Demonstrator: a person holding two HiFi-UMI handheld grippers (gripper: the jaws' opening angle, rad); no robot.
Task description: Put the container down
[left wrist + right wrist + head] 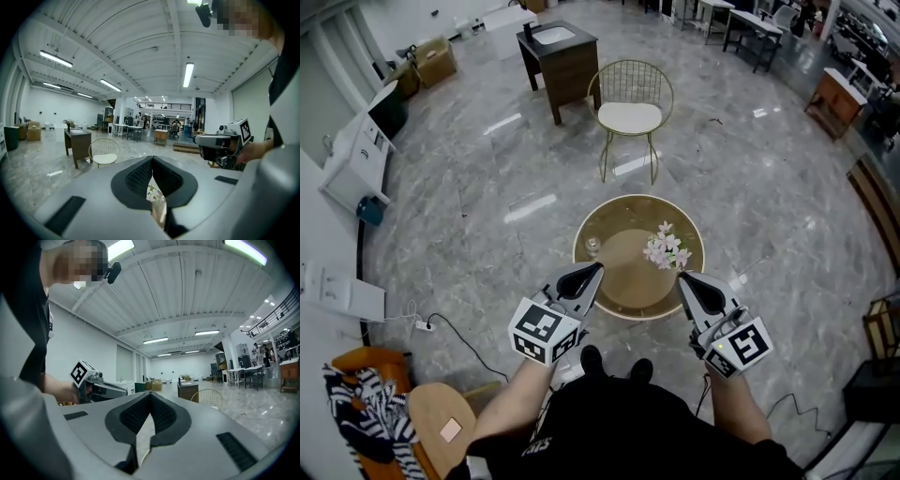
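While both grippers hang over the near rim of the round table (578, 246), the head view shows open marble floor all around it. A wire chair (630, 116) stands just past the far edge and a dark cabinet (562, 57) lies farther back. The left gripper (598, 267) and the right gripper (682, 277) are both clenched on nothing. The small clear container (592, 246) sits on the table's left part, near the rim, just ahead of the left gripper and apart from it. It seems to stand upright with its mouth up, but it is too small to read a long axis. Flowers (666, 249) lie to its right.

Only the left gripper view shows that gripper's (151, 159) jaws pressed together with nothing between them. A bit of the flowers (153, 192) peeks below the tips. The right gripper (220, 143) is level at the right, and the chair (104, 152) and cabinet (77, 143) are at the left. The container is hidden here.

From the right gripper view, that gripper's (151, 397) jaws meet, empty. The left gripper (98, 387) is alongside, and the chair (209, 397) and cabinet (189, 390) are beyond. The tabletop is out of sight.
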